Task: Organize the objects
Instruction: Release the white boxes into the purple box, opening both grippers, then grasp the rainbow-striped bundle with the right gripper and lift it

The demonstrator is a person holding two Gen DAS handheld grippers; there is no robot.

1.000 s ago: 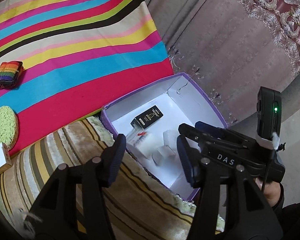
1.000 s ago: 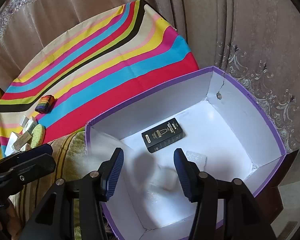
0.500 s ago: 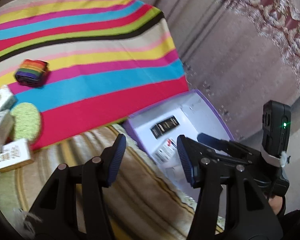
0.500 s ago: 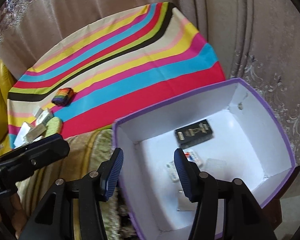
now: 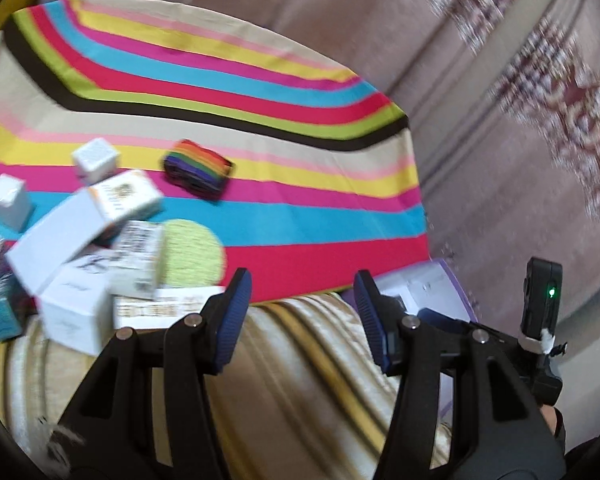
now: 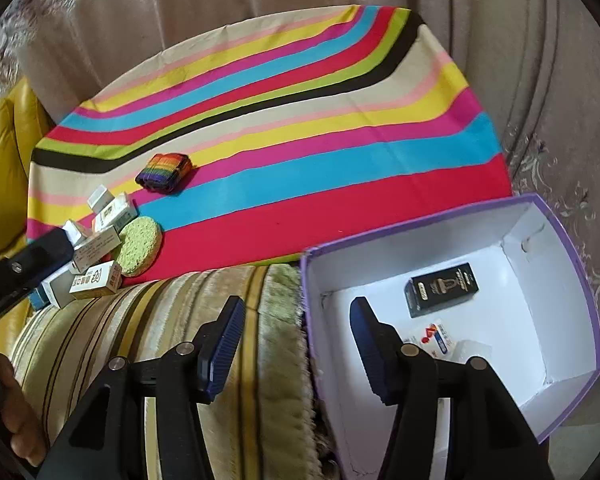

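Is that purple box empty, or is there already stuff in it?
Not empty. The purple box holds a black carton, a small red-and-blue packet and something clear.

We can read no word for certain in either view. The black box (image 6: 443,289) inside the purple-edged box (image 6: 572,272) bears pale print too small to make out, and the white cartons (image 6: 96,280) beside the green sponge (image 6: 140,246) carry dark characters and a logo (blurred in the left view), none legible.

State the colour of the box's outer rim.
Purple; the box is white inside. Shows best in the right wrist view.
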